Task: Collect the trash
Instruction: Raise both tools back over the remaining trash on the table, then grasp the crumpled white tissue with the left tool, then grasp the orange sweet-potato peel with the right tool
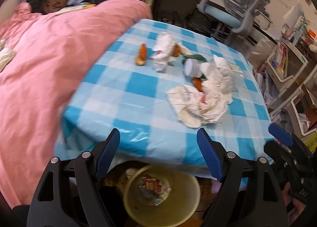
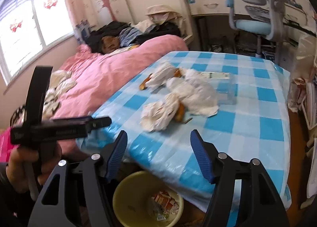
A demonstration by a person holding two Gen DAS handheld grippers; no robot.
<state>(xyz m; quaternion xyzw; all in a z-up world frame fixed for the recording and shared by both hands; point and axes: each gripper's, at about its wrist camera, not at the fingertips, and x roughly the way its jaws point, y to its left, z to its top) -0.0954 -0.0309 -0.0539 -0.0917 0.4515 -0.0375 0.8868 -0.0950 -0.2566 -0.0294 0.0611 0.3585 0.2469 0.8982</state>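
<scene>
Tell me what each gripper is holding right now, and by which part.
Nothing is held. The left gripper and right gripper both stand open and empty above the yellow bin, short of the crumpled tissues on the checked tablecloth.

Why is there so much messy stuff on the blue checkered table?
Trash is strewn over the tablecloth: crumpled tissues, orange peel and a tipped-over white cup. It belongs in the yellow bin below the table's edge, which holds only a wrapper.

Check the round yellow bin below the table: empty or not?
Not empty. The round yellow bin holds a crumpled red-and-white printed wrapper at its bottom, seen in both views.
</scene>
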